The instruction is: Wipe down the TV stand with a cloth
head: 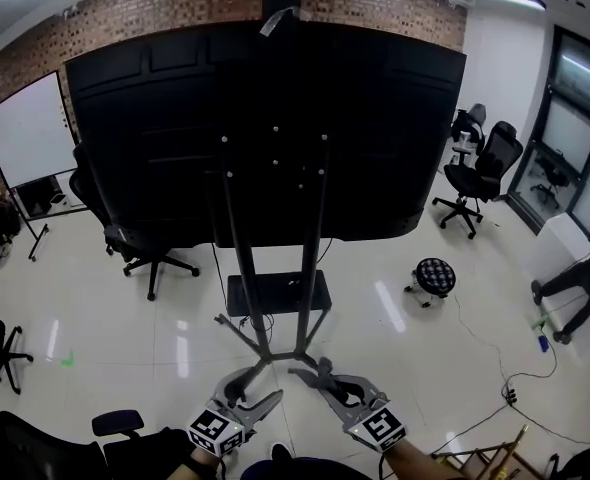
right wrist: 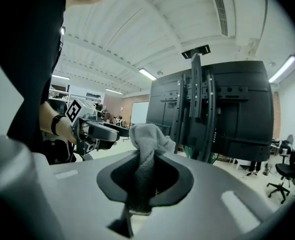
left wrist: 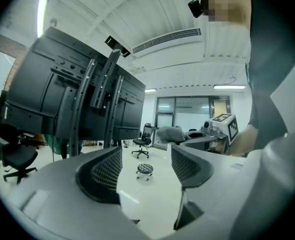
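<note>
The TV stand (head: 245,268) is a black frame on two uprights that carries a big black screen, seen from behind, with a small shelf (head: 277,293) low down. It also shows in the left gripper view (left wrist: 103,86) and the right gripper view (right wrist: 198,109). My right gripper (head: 310,373) hovers near the stand's base legs, shut on a grey cloth (right wrist: 146,149) that bunches above the jaws. My left gripper (head: 263,393) hangs beside it, open and holding nothing (left wrist: 145,170). The left gripper view also catches the cloth (left wrist: 170,133) to the right.
A black office chair (head: 140,243) stands left of the stand and a small round stool (head: 434,277) to its right. A whiteboard (head: 30,133) is at far left, more chairs (head: 480,173) at back right. A person (head: 580,283) and floor cables (head: 505,378) are at right.
</note>
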`<action>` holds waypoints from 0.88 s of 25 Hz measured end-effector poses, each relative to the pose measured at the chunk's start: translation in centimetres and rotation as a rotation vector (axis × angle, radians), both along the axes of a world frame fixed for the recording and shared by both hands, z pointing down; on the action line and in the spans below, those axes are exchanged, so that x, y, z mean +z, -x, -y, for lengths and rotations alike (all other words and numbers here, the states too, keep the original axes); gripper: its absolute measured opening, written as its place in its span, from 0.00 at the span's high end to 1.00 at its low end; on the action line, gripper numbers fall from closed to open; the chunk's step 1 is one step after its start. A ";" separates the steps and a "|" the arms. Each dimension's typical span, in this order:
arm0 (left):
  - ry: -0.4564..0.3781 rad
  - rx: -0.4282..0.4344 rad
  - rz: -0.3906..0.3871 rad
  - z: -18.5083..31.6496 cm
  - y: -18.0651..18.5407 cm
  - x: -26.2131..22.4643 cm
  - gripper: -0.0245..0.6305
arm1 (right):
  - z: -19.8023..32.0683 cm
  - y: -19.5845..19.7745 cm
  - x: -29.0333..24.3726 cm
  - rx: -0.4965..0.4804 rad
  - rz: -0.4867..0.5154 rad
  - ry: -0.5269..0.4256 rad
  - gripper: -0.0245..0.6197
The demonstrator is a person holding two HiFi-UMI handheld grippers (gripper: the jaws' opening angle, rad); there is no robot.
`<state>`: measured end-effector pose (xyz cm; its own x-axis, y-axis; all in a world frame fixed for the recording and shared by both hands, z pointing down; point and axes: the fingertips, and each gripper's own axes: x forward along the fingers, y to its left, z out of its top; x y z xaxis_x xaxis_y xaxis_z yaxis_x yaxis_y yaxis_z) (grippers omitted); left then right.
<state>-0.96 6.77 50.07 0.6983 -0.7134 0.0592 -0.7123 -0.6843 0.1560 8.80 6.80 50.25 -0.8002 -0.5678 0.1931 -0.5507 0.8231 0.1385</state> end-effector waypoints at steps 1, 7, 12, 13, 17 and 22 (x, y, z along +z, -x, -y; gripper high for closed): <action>-0.001 -0.004 -0.003 -0.6 -0.4 -0.2 0.45 | -0.6 -0.4 -0.2 -0.005 0.008 0.002 0.90; 0.009 -0.028 -0.015 -4.9 -2.6 -1.0 0.45 | -4.3 -2.9 -1.1 -0.020 0.059 0.013 0.90; 0.004 -0.039 -0.014 -8.2 -4.6 -0.7 0.45 | -7.8 -4.5 -1.3 -0.051 0.064 0.010 0.90; 0.002 -0.038 -0.016 -8.8 -4.9 -0.6 0.45 | -8.5 -4.8 -1.4 -0.056 0.065 0.009 0.90; 0.000 -0.037 -0.016 -10.3 -6.1 -0.3 0.45 | -10.0 -5.8 -1.4 -0.064 0.076 0.009 0.90; 0.003 -0.042 -0.004 -11.2 -6.9 -1.4 0.45 | -11.2 -6.4 -1.7 -0.075 0.077 0.004 0.90</action>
<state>5.97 17.93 48.67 0.6679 -0.7420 0.0587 -0.7399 -0.6533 0.1605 15.21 18.00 48.53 -0.8528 -0.5054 0.1317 -0.4967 0.8628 0.0945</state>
